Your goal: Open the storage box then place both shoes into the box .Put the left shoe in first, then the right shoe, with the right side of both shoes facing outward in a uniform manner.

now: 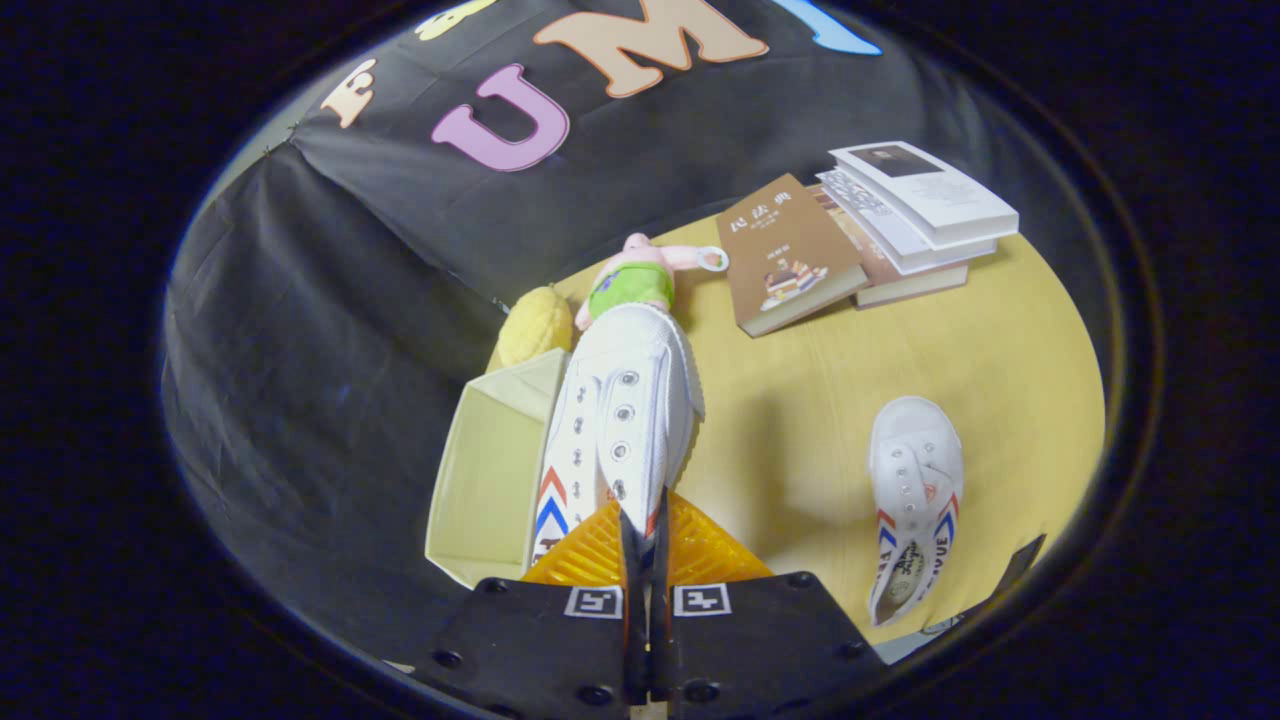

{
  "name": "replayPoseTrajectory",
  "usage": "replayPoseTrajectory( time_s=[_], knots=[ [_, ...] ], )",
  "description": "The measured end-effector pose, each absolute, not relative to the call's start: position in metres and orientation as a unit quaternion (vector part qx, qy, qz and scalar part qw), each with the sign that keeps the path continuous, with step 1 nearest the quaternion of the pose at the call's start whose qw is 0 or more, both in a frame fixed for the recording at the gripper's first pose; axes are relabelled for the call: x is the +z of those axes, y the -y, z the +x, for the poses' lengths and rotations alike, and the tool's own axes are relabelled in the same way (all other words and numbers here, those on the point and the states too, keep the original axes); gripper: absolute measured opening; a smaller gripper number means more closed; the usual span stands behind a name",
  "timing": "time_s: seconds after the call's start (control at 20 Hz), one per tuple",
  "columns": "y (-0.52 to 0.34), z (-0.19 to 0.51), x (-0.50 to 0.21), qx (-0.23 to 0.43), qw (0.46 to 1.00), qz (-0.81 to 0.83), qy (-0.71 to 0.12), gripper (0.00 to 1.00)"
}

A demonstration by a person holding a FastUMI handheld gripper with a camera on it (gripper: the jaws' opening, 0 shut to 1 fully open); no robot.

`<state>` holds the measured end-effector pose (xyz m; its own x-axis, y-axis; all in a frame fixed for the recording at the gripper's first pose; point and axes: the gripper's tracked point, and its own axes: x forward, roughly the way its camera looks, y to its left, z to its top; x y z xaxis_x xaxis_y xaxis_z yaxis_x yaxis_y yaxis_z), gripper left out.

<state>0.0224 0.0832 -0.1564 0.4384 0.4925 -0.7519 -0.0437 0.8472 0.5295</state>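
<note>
Gripper view has the gripper (pixel 645 540) with its fingers pinched nearly together on the heel edge of a white canvas shoe (pixel 620 420), which hangs over the open cream storage box (pixel 490 470); the other white shoe (pixel 915 500) lies well apart on the table. Light and soft, the canvas probably sags, so the stiffer heel rim looks the surest hold. Beyond lie the yellow wooden table (pixel 900 350), stacked books (pixel 870 230) and a plush toy (pixel 640 275).

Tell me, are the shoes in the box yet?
Not yet. The box already stands open by the table's edge. The tool is shut on one white shoe, held up beside the box. The other shoe lies on the table, waiting its turn. Both shoes still need to go in.
</note>
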Motion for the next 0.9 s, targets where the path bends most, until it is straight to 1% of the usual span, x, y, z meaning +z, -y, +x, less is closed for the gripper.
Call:
replayPoseTrajectory(
  time_s=[0.2, 0.4, 0.65, 0.9],
  knots=[
    [-0.126, 0.030, -0.134, 0.189, 0.820, 0.220, -0.493, 0.05],
    [-0.176, 0.031, -0.135, 0.214, 0.811, 0.217, -0.500, 0.05],
    [-0.223, 0.026, -0.162, 0.228, 0.802, 0.183, -0.520, 0.05],
    [-0.255, 0.025, -0.190, 0.213, 0.799, 0.159, -0.540, 0.05]
  ],
)
